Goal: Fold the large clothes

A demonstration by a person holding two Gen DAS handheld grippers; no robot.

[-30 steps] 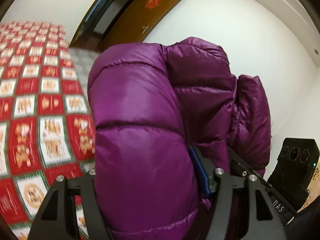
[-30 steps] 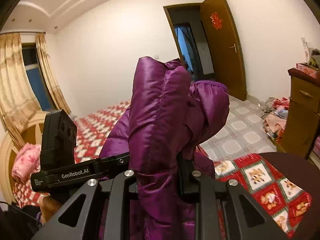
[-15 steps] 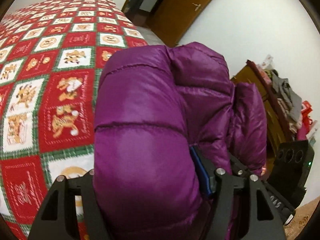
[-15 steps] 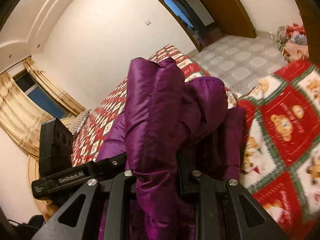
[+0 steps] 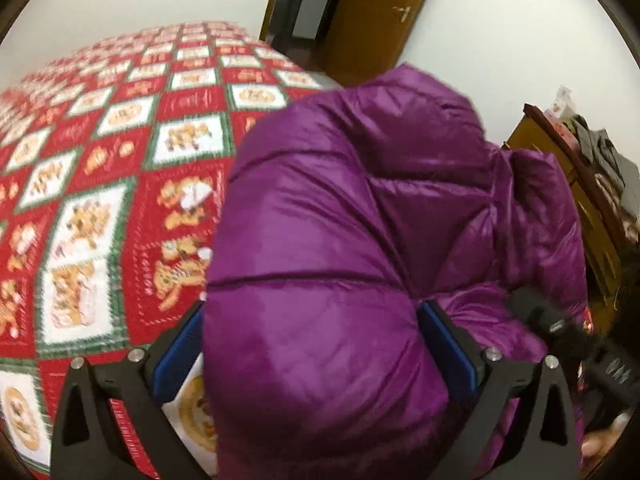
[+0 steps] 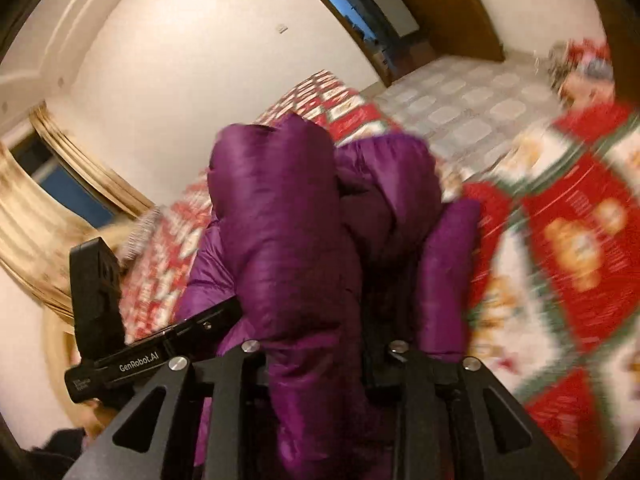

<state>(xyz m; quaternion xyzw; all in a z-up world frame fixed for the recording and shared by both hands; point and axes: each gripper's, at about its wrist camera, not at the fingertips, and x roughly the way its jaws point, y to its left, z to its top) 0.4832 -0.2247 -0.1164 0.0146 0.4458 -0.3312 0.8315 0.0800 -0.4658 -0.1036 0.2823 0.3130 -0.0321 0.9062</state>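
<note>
Right, both claws down low over the bed now, purple puffer jacket bunched up thick between them. Left claw is opening, jaws wide: blue pads stand out either side of the fat quilted roll, left pad looks clear of it, right one just at the fabric, so that bundle seems let go. Right claw is opening too but narrow as yet, a ridge of jacket standing up between its jaws, and it looks pinched there. Progress, my read: the jacket's gathered into a lump w/ at least 1 fold in it and is being set down on the red-and-white checked bedspread; it isn't flat, it isn't neat, so smoothing, squaring up and prob. more folds are left. Can't see sleeves or hem, so how many folds are in, no telling. Around: brown door ajar past the bed's far end, wooden dresser w/ clutter on top at the right, curtains by a window, tiled floor. Nothing on the bedspread blocks the drop; the jacket's own bulk hides what's beneath.
</note>
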